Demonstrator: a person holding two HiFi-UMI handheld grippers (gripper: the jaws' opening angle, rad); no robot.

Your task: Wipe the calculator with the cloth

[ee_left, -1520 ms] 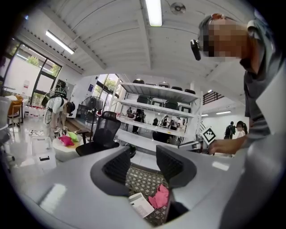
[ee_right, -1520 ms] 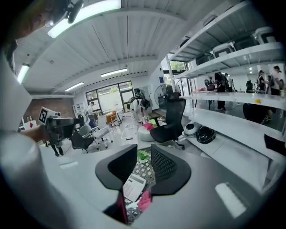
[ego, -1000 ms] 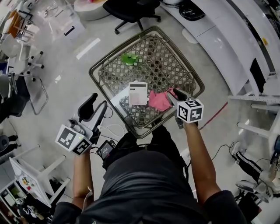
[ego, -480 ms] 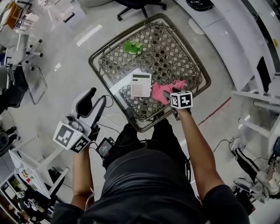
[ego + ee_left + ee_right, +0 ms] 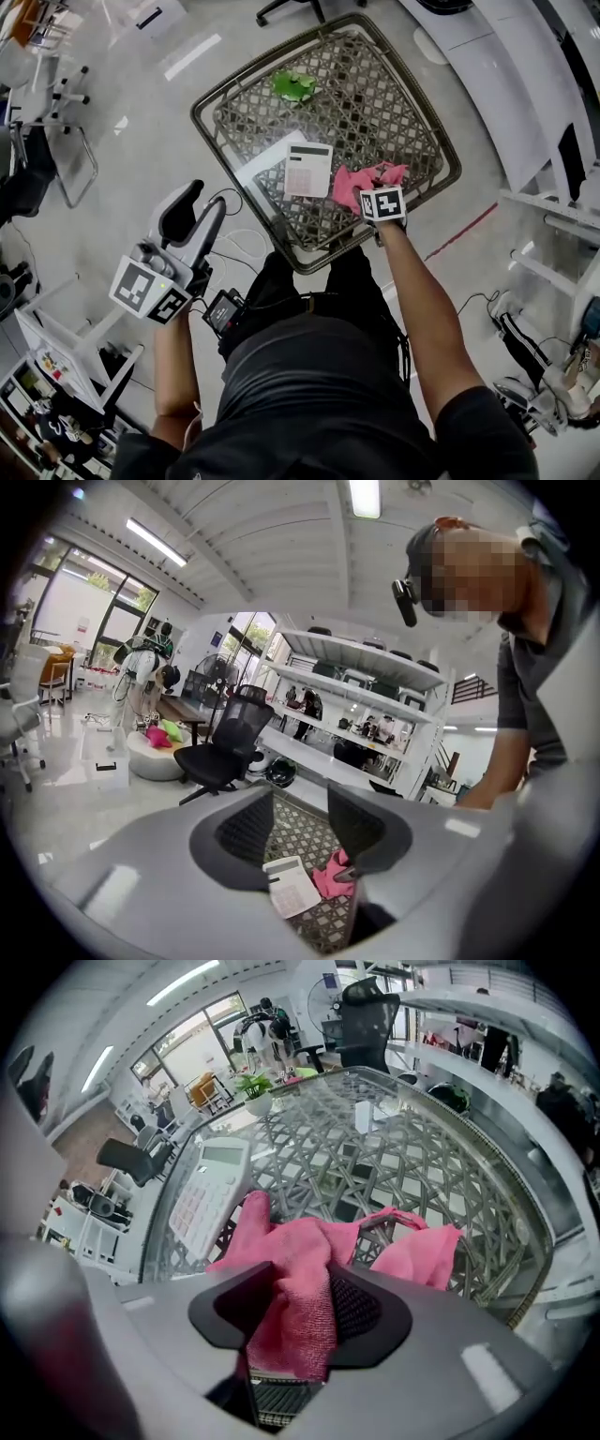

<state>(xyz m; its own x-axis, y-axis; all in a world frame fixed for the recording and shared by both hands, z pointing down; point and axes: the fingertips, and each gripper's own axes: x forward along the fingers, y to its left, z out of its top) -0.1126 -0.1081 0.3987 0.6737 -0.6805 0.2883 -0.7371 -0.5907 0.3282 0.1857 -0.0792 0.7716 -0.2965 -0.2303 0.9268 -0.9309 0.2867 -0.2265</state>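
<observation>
The right tool (image 5: 298, 1309) is wide open. Its jaws have just been closing a bit, with the pink cloth (image 5: 302, 1246) between them on the desk (image 5: 375, 103). The left tool (image 5: 302, 829) is open and empty.

Square glass-topped table (image 5: 375, 103), dark woven lattice under the glass, metal rim, upper centre of the head view. On the glass:
- white calculator (image 5: 308, 170), mid-frame
- white sheet (image 5: 262, 164), poking out at the calculator's left
- pink cloth (image 5: 352, 185), crumpled, just right of the calculator
- small green plant (image 5: 293, 86), toward the table's top edge
</observation>
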